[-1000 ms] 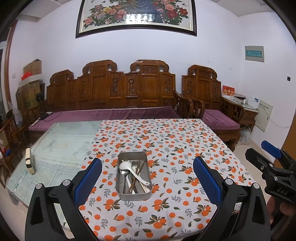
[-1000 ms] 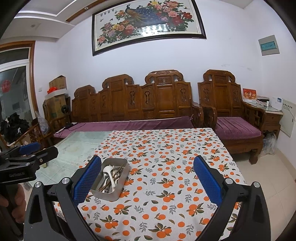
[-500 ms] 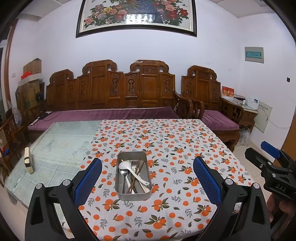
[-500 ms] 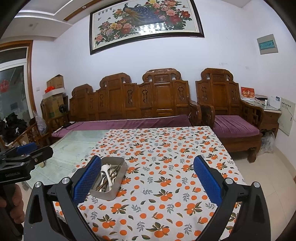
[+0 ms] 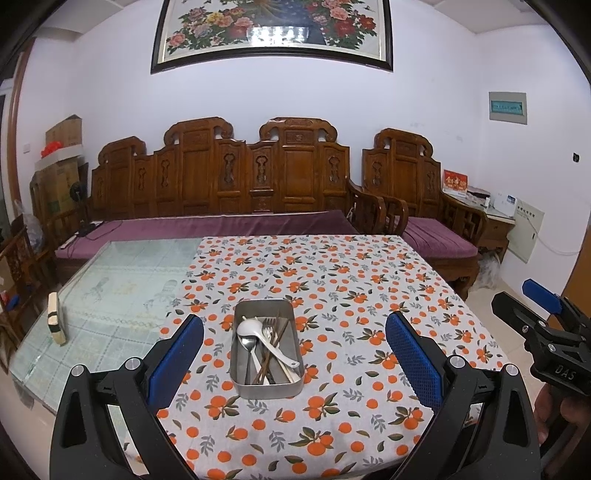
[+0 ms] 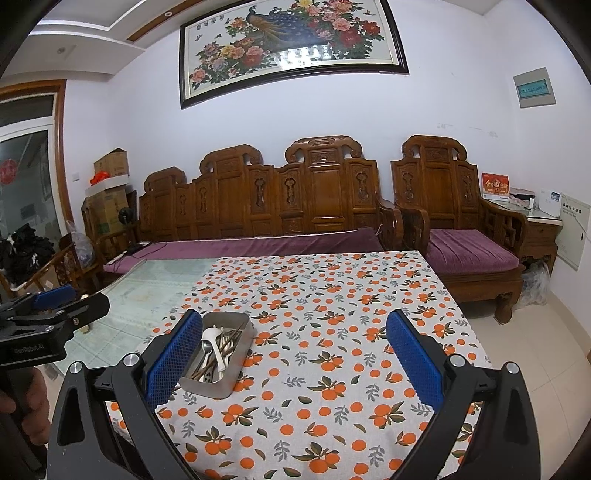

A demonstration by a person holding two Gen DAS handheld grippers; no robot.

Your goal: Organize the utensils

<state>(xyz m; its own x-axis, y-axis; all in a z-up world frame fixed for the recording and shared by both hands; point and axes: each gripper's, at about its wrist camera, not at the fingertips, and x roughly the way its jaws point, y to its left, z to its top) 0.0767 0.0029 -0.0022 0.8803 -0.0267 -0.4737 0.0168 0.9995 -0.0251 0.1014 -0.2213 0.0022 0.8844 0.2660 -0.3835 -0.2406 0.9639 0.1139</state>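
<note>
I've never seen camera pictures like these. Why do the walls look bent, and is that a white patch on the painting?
Left wrist view: fisheye lens bows the walls and darkens the corners; glare streaks the painting. Right wrist view: same curving; glare on the painting's glass; metal tray stays sharp.

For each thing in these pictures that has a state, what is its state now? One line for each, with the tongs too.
Left tongs: open, empty, above the table.
Right tongs: open, empty.
Metal tray: on the tablecloth, lidless, holding utensils.
White spoon: in the tray, atop the pile.
Chopsticks: in the tray, mixed with the others.
Tablecloth: spread flat over part of the table.
</note>
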